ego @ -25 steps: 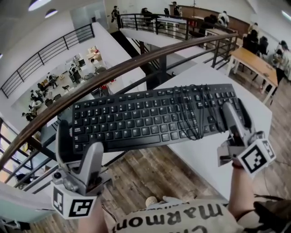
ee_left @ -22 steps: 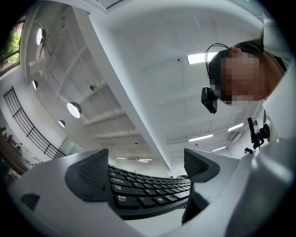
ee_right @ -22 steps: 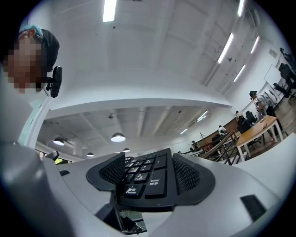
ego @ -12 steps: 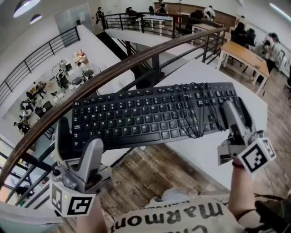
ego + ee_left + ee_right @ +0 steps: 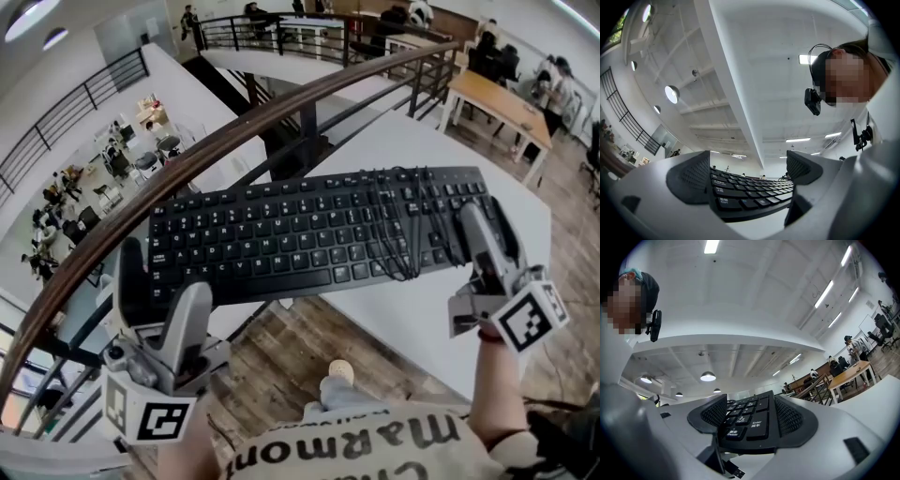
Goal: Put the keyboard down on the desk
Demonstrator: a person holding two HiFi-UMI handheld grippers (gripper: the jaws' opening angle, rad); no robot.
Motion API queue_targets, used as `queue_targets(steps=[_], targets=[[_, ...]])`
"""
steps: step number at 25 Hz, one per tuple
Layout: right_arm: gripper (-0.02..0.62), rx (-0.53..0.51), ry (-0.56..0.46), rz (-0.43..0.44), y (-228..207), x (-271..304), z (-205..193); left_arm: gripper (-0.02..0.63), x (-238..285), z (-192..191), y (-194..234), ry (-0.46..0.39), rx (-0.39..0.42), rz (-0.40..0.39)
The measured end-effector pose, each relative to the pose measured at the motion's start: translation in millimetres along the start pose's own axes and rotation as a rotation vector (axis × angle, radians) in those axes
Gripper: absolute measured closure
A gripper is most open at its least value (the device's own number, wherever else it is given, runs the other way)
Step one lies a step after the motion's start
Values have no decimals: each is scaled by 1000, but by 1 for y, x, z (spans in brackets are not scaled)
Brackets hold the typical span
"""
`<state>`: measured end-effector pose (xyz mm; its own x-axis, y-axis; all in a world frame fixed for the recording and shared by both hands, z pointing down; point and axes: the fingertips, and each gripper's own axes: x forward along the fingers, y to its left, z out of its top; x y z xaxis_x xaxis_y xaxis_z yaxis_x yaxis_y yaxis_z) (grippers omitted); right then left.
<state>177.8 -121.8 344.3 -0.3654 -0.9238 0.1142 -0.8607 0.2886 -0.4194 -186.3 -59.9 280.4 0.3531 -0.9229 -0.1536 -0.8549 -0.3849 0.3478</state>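
Note:
A black keyboard [image 5: 300, 239] hangs level in the air, partly over the near corner of the white desk [image 5: 394, 141], with its cable [image 5: 398, 234] wound round its right part. My left gripper [image 5: 159, 291] is shut on the keyboard's left end, which juts out past the desk over the floor. My right gripper [image 5: 487, 225] is shut on the right end, by the number pad. In the left gripper view the keyboard [image 5: 750, 194] sits between the pads of the left gripper [image 5: 747, 176]. The right gripper view shows the keyboard's Enter and Delete keys [image 5: 750, 420] between the pads, and the USB plug [image 5: 733, 471] dangling below.
A wood-topped metal railing [image 5: 187, 164] runs diagonally behind the desk, with an open atrium and people far below. A wooden table [image 5: 492, 98] stands at the back right. Wooden floor [image 5: 281, 356] and the person's shoe [image 5: 340, 373] lie under the keyboard's left half.
The keyboard and both grippers have hardly shifted in the head view. The background has slid slightly, and a shoe now shows on the floor below.

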Motion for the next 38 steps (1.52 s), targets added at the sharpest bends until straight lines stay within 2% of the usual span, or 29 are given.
queue_targets(steps=[9, 13, 19, 23, 26, 29, 32, 34, 35, 36, 38], targets=[[256, 5, 22, 13, 8, 1, 3, 101, -7, 11, -2, -9, -5, 29], [256, 13, 41, 9, 4, 1, 6, 101, -3, 9, -4, 17, -20, 42], [256, 40, 87, 8, -66, 72, -9, 101, 70, -49, 16, 60, -38, 81], [256, 87, 126, -11, -45, 42, -17, 101, 39, -28, 8, 108, -38, 99], [256, 88, 122, -20, -29, 15, -25, 101, 7, -22, 2, 97, -43, 95], [256, 93, 148, -22, -4, -10, -22, 101, -23, 2, -8, 94, -51, 103], [256, 128, 225, -30, 9, -21, -18, 101, -34, 22, -17, 152, -61, 152], [256, 156, 243, -55, 10, -25, -16, 101, -27, 30, -19, 194, -63, 152], [256, 162, 219, -58, 9, -23, -13, 103, -20, 33, -19, 189, -52, 133], [256, 153, 158, -46, 7, -14, -7, 103, -10, 34, -16, 150, -26, 98], [256, 107, -8, 2, 3, 9, 6, 103, 6, 33, -8, 13, 39, 9]])
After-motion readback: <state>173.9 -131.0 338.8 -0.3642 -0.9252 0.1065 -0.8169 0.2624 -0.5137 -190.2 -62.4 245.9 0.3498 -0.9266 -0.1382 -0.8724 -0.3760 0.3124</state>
